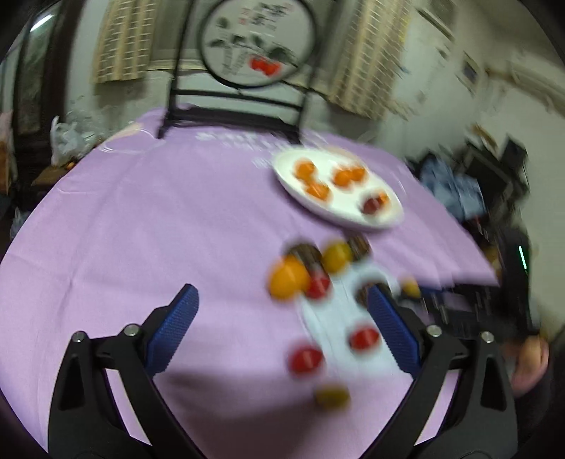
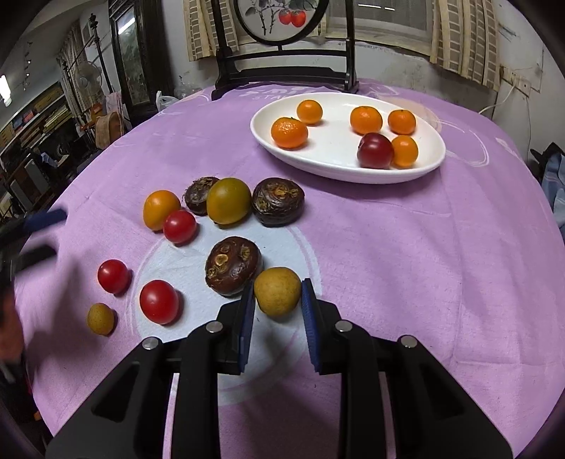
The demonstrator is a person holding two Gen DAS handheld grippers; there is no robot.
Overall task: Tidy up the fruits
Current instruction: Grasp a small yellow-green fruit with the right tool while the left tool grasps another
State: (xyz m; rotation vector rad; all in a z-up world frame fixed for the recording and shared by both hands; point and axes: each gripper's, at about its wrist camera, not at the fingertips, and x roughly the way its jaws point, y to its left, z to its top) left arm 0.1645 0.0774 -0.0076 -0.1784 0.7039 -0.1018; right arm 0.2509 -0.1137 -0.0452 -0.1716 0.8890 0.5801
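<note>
**Right gripper pinching a yellow fruit; left gripper spread wide, holding nothing**

- Right gripper point(image 2: 277, 300): blue pads closed on the small yellow-brown fruit point(image 2: 277, 290), one pad touching each side. Fruit sits at the fingertips and looks to be resting on the cloth.
- Left gripper point(image 1: 282, 317): fingers spread wide, nothing between the pads. Its view is motion-blurred. Two red tomatoes point(image 1: 306, 359) lie on the cloth in the span between its fingers, untouched; a yellowish fruit point(image 1: 332, 396) lies nearer the camera.
- Loose pile on the purple tablecloth point(image 2: 388, 264), just beyond the right fingertips: dark brown ridged fruit point(image 2: 233, 265) touching the pinched fruit's left side, then a red tomato point(image 2: 159, 302), a smaller one point(image 2: 113, 276) and a small tan fruit point(image 2: 101, 319) off to the left.
- Further back: an orange tomato point(image 2: 160, 209), red tomato point(image 2: 179, 226), green-yellow tomato point(image 2: 229, 200) and two more dark fruits point(image 2: 278, 201), all bunched together.
- Farthest: white oval plate point(image 2: 328, 166), well apart from both grippers. In it: five small oranges point(image 2: 289, 132) and one dark red plum point(image 2: 375, 150), the plum touching an orange at the near right.
- Behind the plate: a dark framed round painting point(image 2: 282, 17) standing at the table's far edge.
</note>
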